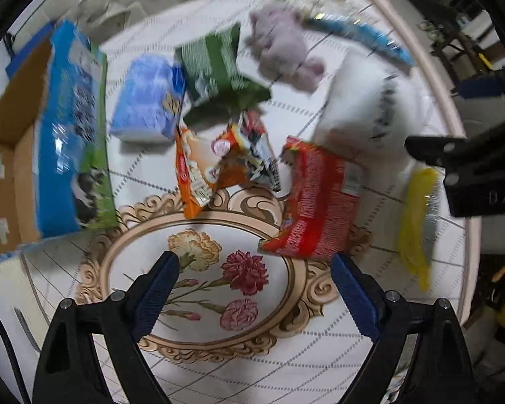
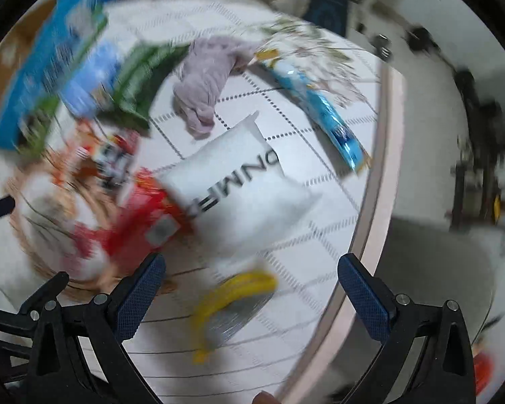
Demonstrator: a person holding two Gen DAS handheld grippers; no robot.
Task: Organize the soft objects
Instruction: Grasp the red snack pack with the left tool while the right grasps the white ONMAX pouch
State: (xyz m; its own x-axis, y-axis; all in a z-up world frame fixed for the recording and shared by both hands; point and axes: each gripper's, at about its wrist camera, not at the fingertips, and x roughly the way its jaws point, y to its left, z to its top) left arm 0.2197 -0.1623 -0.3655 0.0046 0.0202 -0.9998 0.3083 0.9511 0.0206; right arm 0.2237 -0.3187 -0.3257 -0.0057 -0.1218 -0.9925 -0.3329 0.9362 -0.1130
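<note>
Nearest the left wrist camera, the left hand-held gripper [image 1: 254,279] hangs with its blue-padded jaws spread wide and nothing between them, above the flower medallion [image 1: 215,269] printed on the white quilted table [image 1: 320,353]. Just beyond the medallion lie a red snack bag [image 1: 314,202] on the right and an orange snack bag [image 1: 198,171] on the left, with a green packet [image 1: 219,67] farther back. Left of the green packet sits a pale blue soft pack [image 1: 148,101], and at the far left a long blue-and-green bag [image 1: 74,128] lies against a cardboard box [image 1: 6,155]. A lilac plush toy [image 1: 282,47] lies at the far side, a white pillow [image 1: 370,101] to the right, and a yellow packet [image 1: 415,222] near the right edge.

The right hand-held gripper [image 2: 250,279] is likewise wide apart and holds nothing, above the blurred yellow packet [image 2: 232,299]. Beyond it lies the white pillow [image 2: 242,188] touching the red snack bag [image 2: 144,215], with the lilac plush toy [image 2: 208,80] farther back and a light blue wrapper [image 2: 333,124] at the right.
</note>
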